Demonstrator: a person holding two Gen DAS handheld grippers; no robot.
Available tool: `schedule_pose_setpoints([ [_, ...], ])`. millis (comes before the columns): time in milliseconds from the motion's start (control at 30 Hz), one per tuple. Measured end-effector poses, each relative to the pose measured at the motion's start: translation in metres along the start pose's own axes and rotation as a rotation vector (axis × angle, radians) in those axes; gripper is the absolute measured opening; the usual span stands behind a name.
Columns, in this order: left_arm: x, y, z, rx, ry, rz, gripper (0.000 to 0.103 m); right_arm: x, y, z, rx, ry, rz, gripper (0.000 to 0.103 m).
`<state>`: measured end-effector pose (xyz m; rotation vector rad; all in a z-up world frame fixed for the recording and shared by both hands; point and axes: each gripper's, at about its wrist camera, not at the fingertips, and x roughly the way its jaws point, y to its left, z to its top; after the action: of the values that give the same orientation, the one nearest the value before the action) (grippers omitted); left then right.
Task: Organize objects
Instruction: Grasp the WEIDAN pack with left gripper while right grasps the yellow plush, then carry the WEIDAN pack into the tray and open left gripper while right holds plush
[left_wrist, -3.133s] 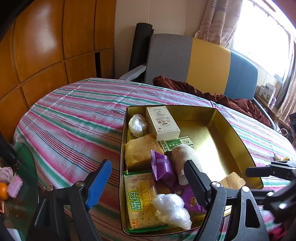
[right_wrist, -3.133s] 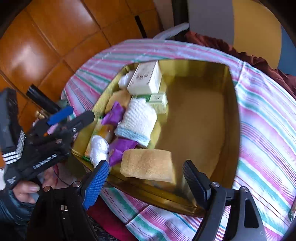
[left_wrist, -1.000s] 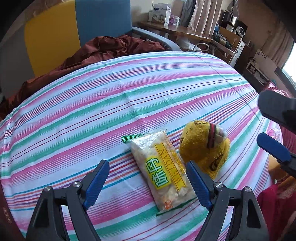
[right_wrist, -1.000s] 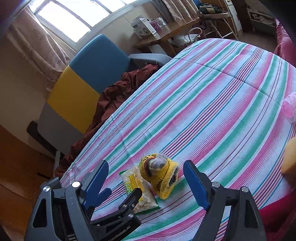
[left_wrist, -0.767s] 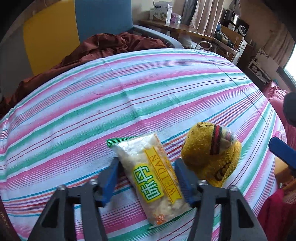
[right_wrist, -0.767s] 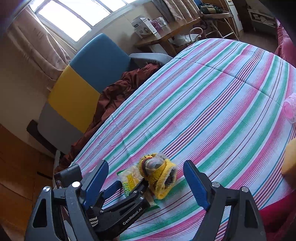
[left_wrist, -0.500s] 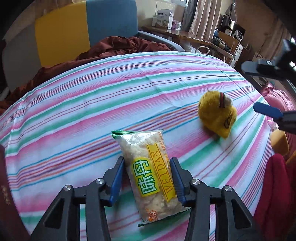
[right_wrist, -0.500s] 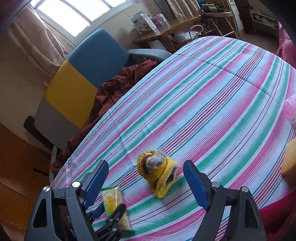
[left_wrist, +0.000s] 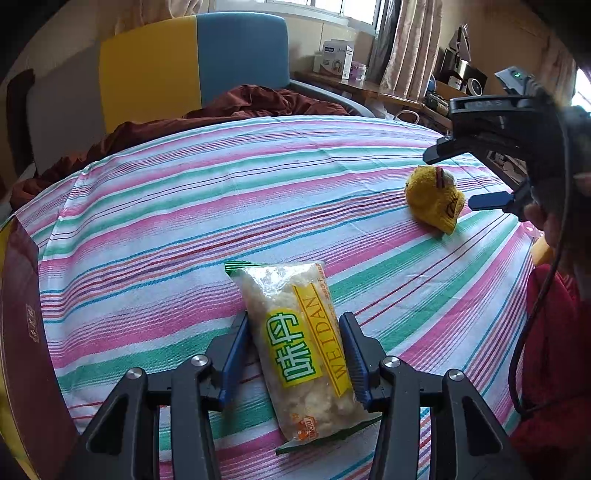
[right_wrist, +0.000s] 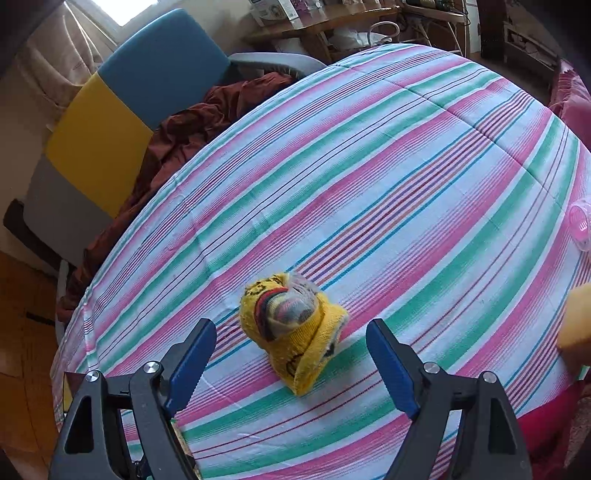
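Note:
My left gripper (left_wrist: 295, 350) is shut on a clear cracker packet (left_wrist: 299, 339) with a yellow and green label, held just over the striped tablecloth (left_wrist: 184, 206). A rolled yellow sock (right_wrist: 291, 328) lies on the cloth in front of my right gripper (right_wrist: 291, 362), which is open and empty with a blue finger on either side of it. The sock also shows in the left wrist view (left_wrist: 434, 199) at the far right, with the right gripper (left_wrist: 476, 177) open beside it.
A dark red box edge (left_wrist: 26, 332) is at the left of the table. A yellow, blue and grey chair (left_wrist: 184, 62) with a maroon cloth (left_wrist: 258, 103) stands behind. A pink plastic item (right_wrist: 581, 225) and a yellow sponge (right_wrist: 576, 317) sit at the right edge.
My left gripper closed on the cracker packet and carried it leftward, away from the sock. My right gripper moved in closer around the sock and stayed open.

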<state>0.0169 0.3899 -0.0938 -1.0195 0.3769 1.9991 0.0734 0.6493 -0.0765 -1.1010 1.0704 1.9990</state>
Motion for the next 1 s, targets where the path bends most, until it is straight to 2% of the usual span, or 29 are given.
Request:
schedule_pose_setpoints([
  [100, -0.003, 0.001, -0.003, 0.003, -0.020, 0.003, 0.049, 0.018, 0.013, 0.000, -0.080, 0.034, -0.056, 0.087],
  [133, -0.003, 0.001, -0.004, 0.003, -0.025, 0.003, 0.049, 0.021, 0.017, -0.001, -0.111, 0.039, -0.078, 0.081],
  [167, -0.003, 0.002, -0.004, 0.001, -0.028, 0.002, 0.049, 0.021, 0.018, -0.002, -0.134, 0.029, -0.095, 0.071],
  [200, -0.003, 0.002, -0.004, 0.000, -0.032, 0.000, 0.049, 0.020, 0.018, -0.002, -0.144, 0.024, -0.103, 0.049],
  [333, -0.003, 0.005, -0.005, -0.006, -0.044, -0.008, 0.050, 0.017, 0.018, -0.006, -0.157, 0.023, -0.092, 0.042],
  [467, -0.002, 0.004, -0.005, -0.007, -0.050, -0.010, 0.050, 0.007, 0.032, -0.012, -0.228, 0.003, -0.003, 0.040],
  [567, -0.003, 0.004, -0.007, -0.003, -0.054, -0.006, 0.050, 0.012, 0.045, -0.020, -0.292, 0.054, 0.039, 0.040],
  [700, -0.002, 0.005, -0.007, -0.003, -0.057, -0.009, 0.050, 0.022, 0.052, -0.025, -0.342, 0.099, 0.024, 0.040],
  [1000, 0.000, 0.002, -0.006, 0.002, -0.061, -0.002, 0.050, 0.021, 0.046, -0.025, -0.338, 0.110, 0.005, 0.040],
])
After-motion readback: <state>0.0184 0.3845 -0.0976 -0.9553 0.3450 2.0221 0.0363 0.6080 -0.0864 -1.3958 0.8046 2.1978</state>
